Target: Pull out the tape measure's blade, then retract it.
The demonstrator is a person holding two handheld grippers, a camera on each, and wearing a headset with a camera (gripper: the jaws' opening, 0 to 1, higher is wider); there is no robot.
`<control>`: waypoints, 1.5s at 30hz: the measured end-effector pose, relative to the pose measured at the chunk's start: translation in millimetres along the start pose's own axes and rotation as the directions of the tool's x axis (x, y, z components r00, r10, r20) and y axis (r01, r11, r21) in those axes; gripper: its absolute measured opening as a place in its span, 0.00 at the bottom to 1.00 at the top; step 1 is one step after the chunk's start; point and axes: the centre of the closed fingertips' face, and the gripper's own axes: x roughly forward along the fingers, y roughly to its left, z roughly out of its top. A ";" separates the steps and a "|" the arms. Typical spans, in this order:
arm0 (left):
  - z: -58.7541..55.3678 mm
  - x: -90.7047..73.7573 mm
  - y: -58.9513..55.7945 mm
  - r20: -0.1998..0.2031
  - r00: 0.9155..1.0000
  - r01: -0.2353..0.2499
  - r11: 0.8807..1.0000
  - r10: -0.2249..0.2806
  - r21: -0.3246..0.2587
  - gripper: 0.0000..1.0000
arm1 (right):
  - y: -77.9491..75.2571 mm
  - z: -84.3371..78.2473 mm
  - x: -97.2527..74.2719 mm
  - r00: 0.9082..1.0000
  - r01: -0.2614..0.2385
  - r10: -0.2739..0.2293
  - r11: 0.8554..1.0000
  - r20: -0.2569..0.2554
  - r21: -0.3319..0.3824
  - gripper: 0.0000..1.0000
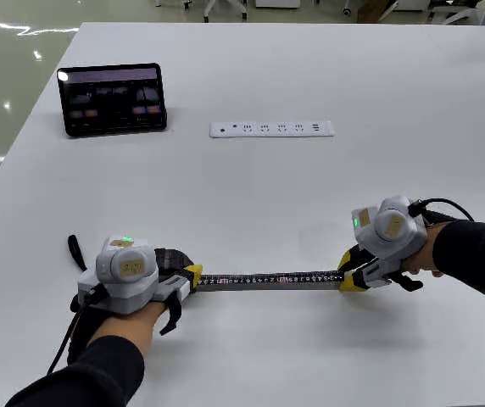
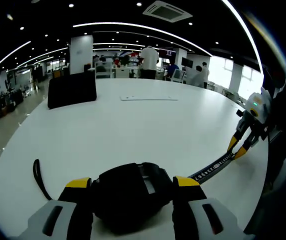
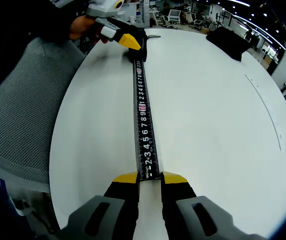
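The white table (image 1: 251, 195) carries a tablet (image 1: 112, 98) left of the power strip (image 1: 271, 129). Nearer me than the power strip, my left gripper (image 1: 193, 275) clamps the black tape measure case (image 2: 130, 195). My right gripper (image 3: 144, 177) pinches the tip of the extended blade (image 1: 268, 279), which lies flat between both.

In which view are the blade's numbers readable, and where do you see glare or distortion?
Right gripper view: blade digits sharp, table edge bowed. Head view: digits too small, glare on the floor. Left gripper view: ceiling lights curved, tape measure case dark.
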 end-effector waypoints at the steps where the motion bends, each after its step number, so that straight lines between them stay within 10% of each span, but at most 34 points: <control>1: 0.0 0.4 0.0 -0.007 1.000 -0.002 1.000 0.002 0.002 0.60 | -0.3 -0.1 0.0 1.000 0.000 0.000 1.000 -0.002 0.003 0.12; 45: -2.0 0.5 -0.2 -0.044 0.999 0.010 1.000 -0.010 0.015 0.58 | 0.1 26.6 12.6 1.000 0.012 -0.012 1.000 0.022 0.015 0.10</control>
